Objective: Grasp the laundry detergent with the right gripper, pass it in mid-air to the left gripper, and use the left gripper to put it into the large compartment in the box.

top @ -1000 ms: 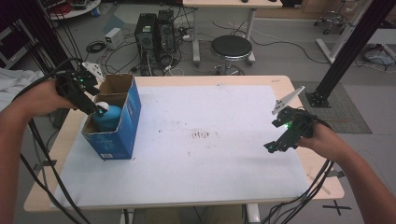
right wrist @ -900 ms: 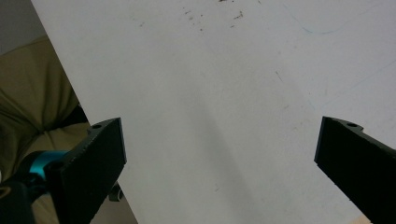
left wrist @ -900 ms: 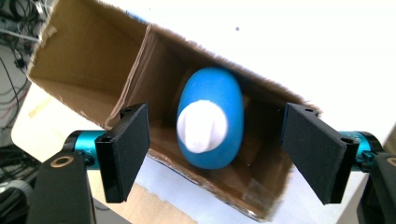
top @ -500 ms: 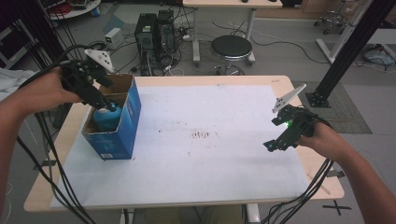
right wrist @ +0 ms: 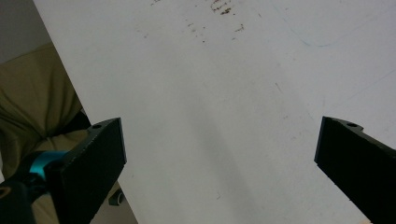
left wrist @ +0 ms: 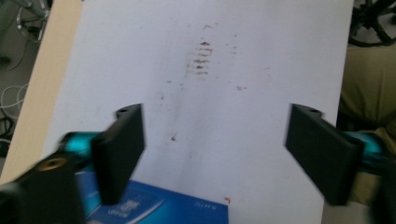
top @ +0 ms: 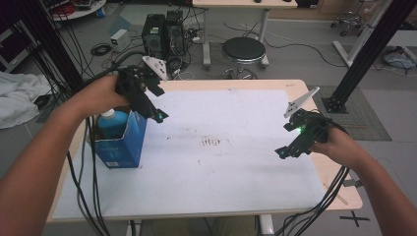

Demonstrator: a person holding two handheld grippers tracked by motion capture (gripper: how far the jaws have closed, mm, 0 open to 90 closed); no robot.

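Blue bottle (top: 112, 123) stowed in carton (top: 119, 142) beside left hand-held gripper (top: 158, 116), its empty jaws just opening; nothing left.

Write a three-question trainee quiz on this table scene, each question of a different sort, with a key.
1. True or false: the blue bottle stands inside the blue box.
2. The left gripper is: A) clamped on the bottle, B) open with nothing between its jaws, C) lying on the table.
3. Fill in: the right gripper hangs over the white ____ with open jaws.

Key: 1 true; 2 B; 3 mat.
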